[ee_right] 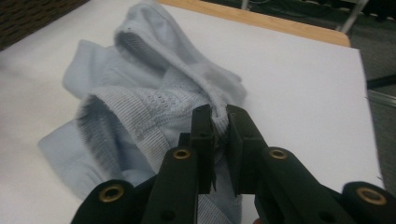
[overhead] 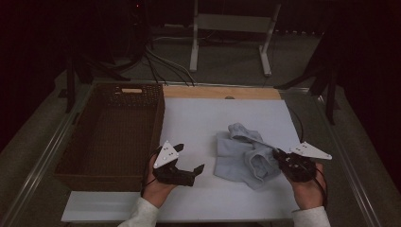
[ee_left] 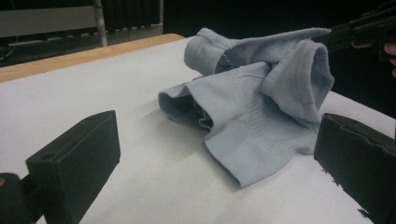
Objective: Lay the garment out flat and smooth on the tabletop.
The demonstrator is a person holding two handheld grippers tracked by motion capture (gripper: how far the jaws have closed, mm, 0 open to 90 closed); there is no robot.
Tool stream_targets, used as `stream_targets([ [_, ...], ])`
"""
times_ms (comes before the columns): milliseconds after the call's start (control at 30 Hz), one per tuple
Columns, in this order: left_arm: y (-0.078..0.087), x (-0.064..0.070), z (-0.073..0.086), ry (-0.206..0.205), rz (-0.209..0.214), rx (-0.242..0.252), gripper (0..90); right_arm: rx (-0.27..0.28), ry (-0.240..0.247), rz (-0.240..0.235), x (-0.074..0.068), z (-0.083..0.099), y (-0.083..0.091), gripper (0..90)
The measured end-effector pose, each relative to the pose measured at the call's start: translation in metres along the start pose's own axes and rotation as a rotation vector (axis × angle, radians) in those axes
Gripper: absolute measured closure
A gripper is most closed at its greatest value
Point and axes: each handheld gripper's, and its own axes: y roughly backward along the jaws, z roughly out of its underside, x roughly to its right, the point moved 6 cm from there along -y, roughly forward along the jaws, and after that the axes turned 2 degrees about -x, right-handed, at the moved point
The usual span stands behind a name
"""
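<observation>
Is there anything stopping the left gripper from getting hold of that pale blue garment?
Probably not. The left gripper is open, its jaws aimed at the pale blue garment across bare white tabletop. The right gripper is shut on the garment's far side, away from the near edge.

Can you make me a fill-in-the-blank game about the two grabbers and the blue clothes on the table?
1. The right gripper is pinching the light ____ garment.
2. The left gripper has its jaws wide ____.
3. The brown woven ____ sits to the left of the white table.
4. The basket has ____ inside it.

Missing words: blue; open; basket; nothing
</observation>
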Motion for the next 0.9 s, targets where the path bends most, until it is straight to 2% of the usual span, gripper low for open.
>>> stream_targets([
  [633,0.001,-0.001,-0.001,0.004,-0.001,0.006,0.9,0.000,-0.089,0.089,0.036,0.008,0.011,82.7],
  [767,0.000,0.000,0.000,0.000,0.000,0.000,0.9,-0.031,-0.092,0.103,0.040,0.014,0.008,82.2],
  [900,0.000,0.000,0.000,0.000,0.001,0.001,0.9,-0.060,-0.096,0.092,0.041,0.018,0.003,78.8],
])
